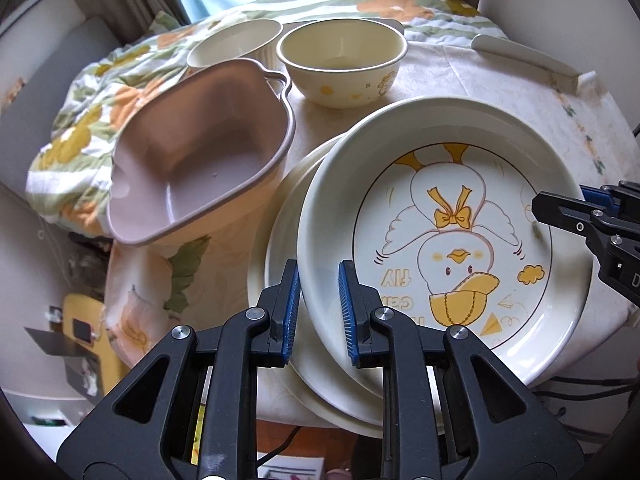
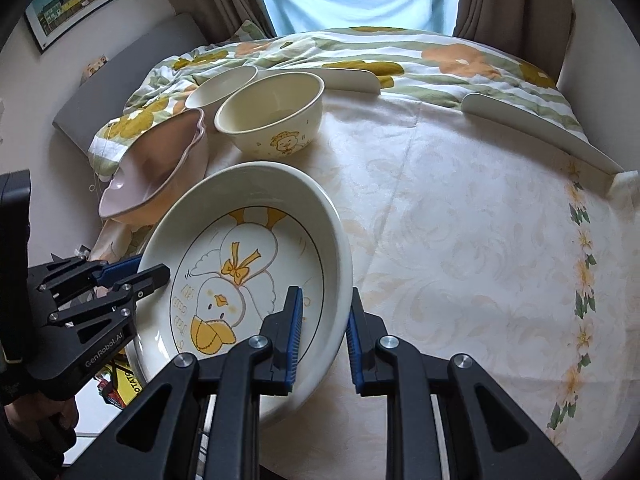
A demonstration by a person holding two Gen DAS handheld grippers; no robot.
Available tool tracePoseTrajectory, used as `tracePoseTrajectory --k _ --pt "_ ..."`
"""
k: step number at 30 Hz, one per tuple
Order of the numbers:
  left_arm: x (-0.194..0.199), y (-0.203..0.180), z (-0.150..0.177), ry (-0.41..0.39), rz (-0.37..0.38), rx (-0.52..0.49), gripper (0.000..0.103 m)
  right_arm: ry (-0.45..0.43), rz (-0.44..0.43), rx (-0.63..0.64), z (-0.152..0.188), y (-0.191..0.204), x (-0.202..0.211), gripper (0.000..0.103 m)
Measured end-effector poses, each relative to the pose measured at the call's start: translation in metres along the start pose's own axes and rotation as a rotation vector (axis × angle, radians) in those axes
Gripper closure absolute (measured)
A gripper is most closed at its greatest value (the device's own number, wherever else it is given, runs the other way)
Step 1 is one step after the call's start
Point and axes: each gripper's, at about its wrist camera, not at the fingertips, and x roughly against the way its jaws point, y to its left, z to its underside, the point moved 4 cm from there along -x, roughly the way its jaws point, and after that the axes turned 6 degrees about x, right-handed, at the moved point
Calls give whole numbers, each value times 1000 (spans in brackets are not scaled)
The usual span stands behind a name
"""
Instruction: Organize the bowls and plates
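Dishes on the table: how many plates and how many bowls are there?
Plates: 2, the cream duck-picture plate stacked on a plain cream plate.
Bowls: 3, the pink heart-shaped bowl, the cream duck-print round bowl and the cream ribbed bowl.
Total: 5

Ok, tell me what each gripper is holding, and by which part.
Both hold the duck plate by its rim: left gripper on the near-left edge, right gripper on the right edge.

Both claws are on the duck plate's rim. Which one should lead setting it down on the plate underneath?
Probably left. The left claw grips the duck plate right above the lower plate, so it sees the overlap. The right claw grips the opposite rim, with only tablecloth beyond.
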Motion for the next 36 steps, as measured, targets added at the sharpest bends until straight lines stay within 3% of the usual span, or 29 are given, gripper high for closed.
tracePoseTrajectory --k 4,20,34,36 --pt "1 0 2 -11 -59 -36 86 8 19 40 4 4 -3 84" --pt "7 -3 6 -35 -163 -104 86 13 68 106 5 14 -8 84" --pt "14 6 1 -17 -115 -44 86 3 31 86 3 11 -3 84" --pt "25 9 -2 -33 -102 -19 79 -19 9 64 -1 10 7 84"
